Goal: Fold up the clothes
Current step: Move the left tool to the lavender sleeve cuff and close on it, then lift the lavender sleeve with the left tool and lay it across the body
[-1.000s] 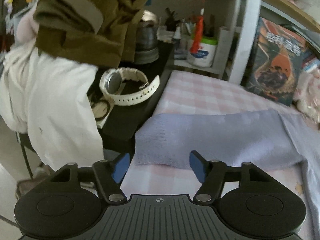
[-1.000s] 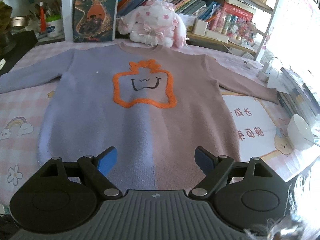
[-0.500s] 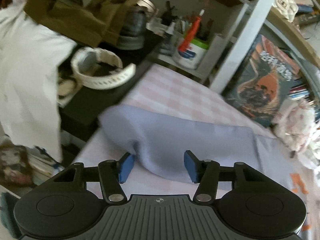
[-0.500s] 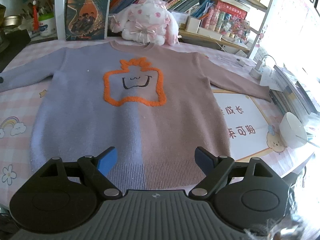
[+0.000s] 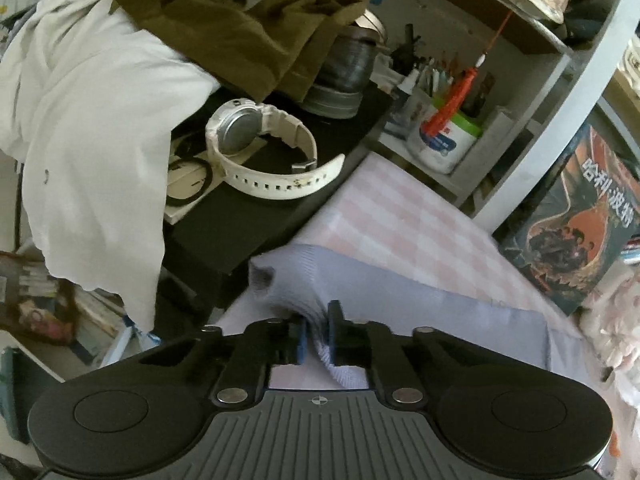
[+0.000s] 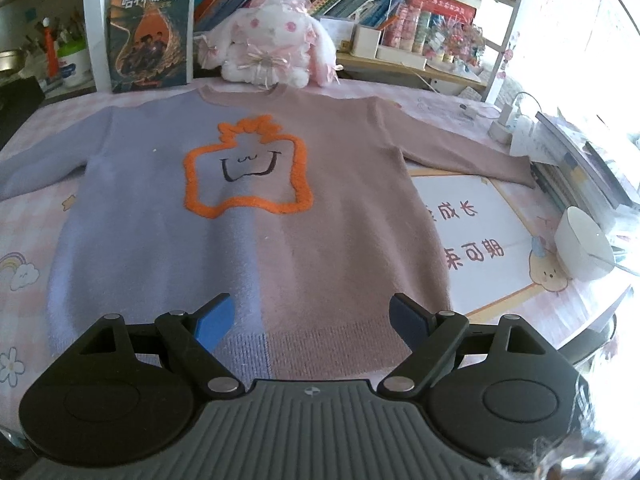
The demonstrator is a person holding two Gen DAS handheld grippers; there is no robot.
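Note:
A sweater (image 6: 280, 216), lilac on its left half and dusty pink on its right, lies flat and face up on the pink checked tablecloth (image 6: 24, 240), with an orange outlined smiling figure on the chest. My right gripper (image 6: 310, 318) hovers open just above the ribbed hem, nothing between its blue pads. In the left wrist view, my left gripper (image 5: 316, 334) is shut on the cuff end of the lilac sleeve (image 5: 420, 304), which bunches up between the pads near the table's left edge.
A black side stand (image 5: 256, 216) with a white watch (image 5: 260, 160) sits beside the table, white and olive clothes (image 5: 88, 112) hanging over it. A book (image 6: 150, 28), a plush rabbit (image 6: 268, 48) and shelves line the back. A white bowl (image 6: 584, 248) and stacked books sit at the right.
My left gripper has closed on the lilac sleeve's cuff, which has bunched and lifted. My right gripper has drawn back toward the hem, still open.

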